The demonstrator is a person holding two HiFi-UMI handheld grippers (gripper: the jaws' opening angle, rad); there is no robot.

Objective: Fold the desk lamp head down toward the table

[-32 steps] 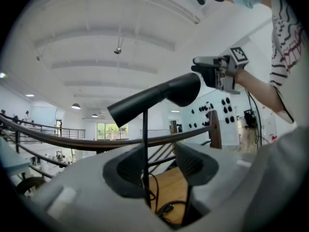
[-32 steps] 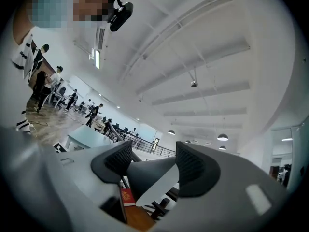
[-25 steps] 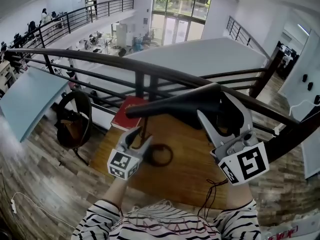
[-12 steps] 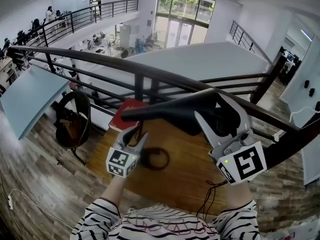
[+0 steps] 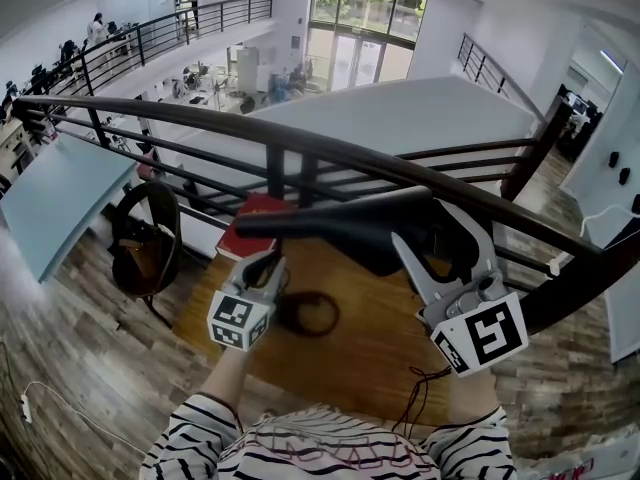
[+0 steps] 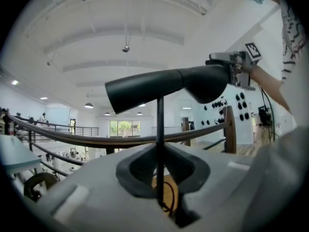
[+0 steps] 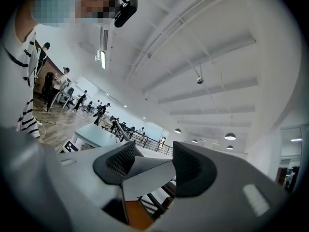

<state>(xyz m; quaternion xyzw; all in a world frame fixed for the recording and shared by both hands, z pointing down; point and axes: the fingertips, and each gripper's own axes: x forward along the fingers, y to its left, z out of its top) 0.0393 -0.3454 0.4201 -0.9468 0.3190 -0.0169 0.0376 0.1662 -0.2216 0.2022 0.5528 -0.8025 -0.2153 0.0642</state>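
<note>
The black desk lamp head (image 5: pixel 340 226) lies nearly level above the wooden table (image 5: pixel 370 353). Its thin stem (image 6: pixel 160 124) rises from a ring-shaped base (image 5: pixel 312 313). My left gripper (image 5: pixel 268 263) has just been closing and is now shut on the stem, which stands between its pads (image 6: pixel 140 166). My right gripper (image 5: pixel 430 230) straddles the wide end of the lamp head. Its jaws have been closing a little, and the head's pale underside (image 7: pixel 145 175) fills the gap between the pads. In the left gripper view, the lamp head (image 6: pixel 164 88) runs across to my right gripper (image 6: pixel 234 70).
A red book (image 5: pixel 243 245) lies at the table's far left corner, partly under the lamp head. A dark railing (image 5: pixel 200 128) runs just behind the table. A black round chair (image 5: pixel 148 238) stands to the left on the floor. A thin cable (image 5: pixel 420 388) hangs near the front edge.
The left jaws went from wide apart to closed on the stem. The right gripper and the lamp head's wide end sank slightly, so the head now lies flatter.
</note>
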